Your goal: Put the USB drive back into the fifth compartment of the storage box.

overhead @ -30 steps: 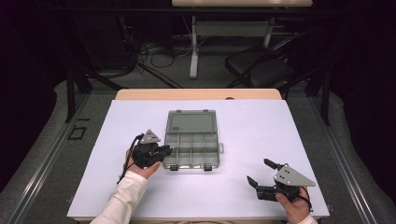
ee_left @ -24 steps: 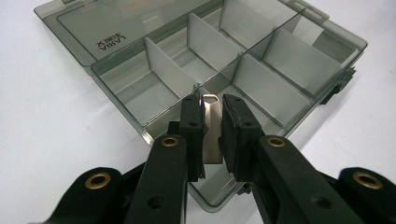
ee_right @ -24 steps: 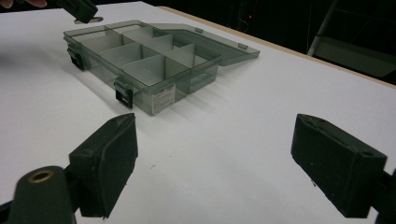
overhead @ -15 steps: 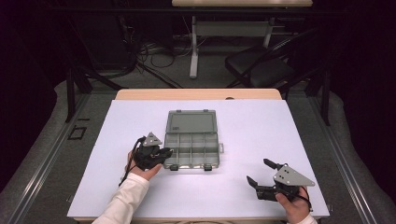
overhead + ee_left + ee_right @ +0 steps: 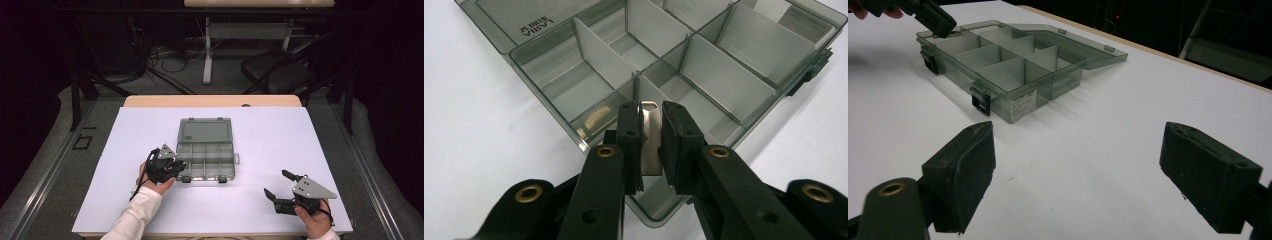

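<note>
Left black two-jaw gripper clenched a small flat silver metal piece over the near-left corner compartment of the smoky transparent plastic divider box | lid flat open, its mirrored print unreadable | right black two-jaw gripper released, well apart | white table, dark room, black chair behind.

Table surface: a white sheet is laid over a wooden tabletop.
Background: a black chair and a pale table frame are seen behind.
Floor: cables are strewn.
</note>
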A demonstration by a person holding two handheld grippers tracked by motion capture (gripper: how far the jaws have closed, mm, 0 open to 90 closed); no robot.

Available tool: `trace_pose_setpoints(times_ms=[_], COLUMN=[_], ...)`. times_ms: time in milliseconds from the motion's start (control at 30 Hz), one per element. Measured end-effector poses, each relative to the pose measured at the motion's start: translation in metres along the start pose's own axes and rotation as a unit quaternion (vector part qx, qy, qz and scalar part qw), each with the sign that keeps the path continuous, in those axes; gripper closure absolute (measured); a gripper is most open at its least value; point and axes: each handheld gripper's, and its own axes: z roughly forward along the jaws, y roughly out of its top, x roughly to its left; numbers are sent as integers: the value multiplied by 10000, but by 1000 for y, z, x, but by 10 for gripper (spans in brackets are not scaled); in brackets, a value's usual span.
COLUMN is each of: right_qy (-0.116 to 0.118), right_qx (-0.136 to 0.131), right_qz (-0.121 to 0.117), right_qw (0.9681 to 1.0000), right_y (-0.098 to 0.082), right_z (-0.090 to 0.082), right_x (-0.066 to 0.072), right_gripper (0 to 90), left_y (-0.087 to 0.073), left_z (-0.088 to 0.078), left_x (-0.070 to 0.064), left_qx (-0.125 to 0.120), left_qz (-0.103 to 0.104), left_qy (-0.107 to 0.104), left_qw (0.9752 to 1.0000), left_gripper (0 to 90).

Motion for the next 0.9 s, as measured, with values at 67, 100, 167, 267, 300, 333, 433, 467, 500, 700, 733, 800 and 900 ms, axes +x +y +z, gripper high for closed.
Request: trace_pose_setpoints(times_ms=[67, 100, 167, 267, 300, 333, 433, 467, 500, 700, 733, 800, 900], right_qy=[4, 0, 4, -1, -3, -1, -2, -4, -7, -27, -26, -28, -34], right_qx=[3, 3, 3, -5, -3, -6, 4, 7, 0, -1, -2, -1, -8], right_qz=[12, 16, 23, 5, 21, 9, 7, 4, -4, 11, 14, 14, 16], right_qw=[10000, 10000, 10000, 10000, 10000, 10000, 10000, 10000, 10000, 10000, 10000, 10000, 10000], right_y=[0, 0, 0, 0, 0, 0, 0, 0, 0, 0, 0, 0, 0], right_z=[0, 0, 0, 0, 0, 0, 1, 1, 0, -1, -1, -1, -1], right_x=[0, 1, 1, 0, 1, 1, 1, 1, 1, 1, 1, 1, 1], right_gripper=[140, 140, 140, 140, 140, 140, 140, 140, 140, 140, 140, 140, 140], left_y=[0, 0, 0, -1, -1, -1, -1, -1, -1, -1, -1, -1, -1], left_z=[1, 1, 2, 1, 1, 1, 1, 1, 1, 1, 1, 0, -1], left_x=[0, 0, -1, 0, -1, 0, 0, 0, 1, 0, 0, 0, -1], left_qx=[-7, -5, -6, -16, -19, -4, -23, -27, -33, -52, -48, -68, -134], left_qz=[17, 22, 7, 18, 4, 9, 13, 4, 4, -18, -11, -12, -39], left_qy=[11, 18, 12, 21, 18, 15, 31, 32, 34, 31, 35, 28, 58], left_qw=[10000, 10000, 10000, 10000, 10000, 10000, 10000, 10000, 10000, 10000, 10000, 10000, 9999], left_gripper=[791, 791, 791, 791, 791, 791, 791, 791, 791, 789, 788, 784, 755])
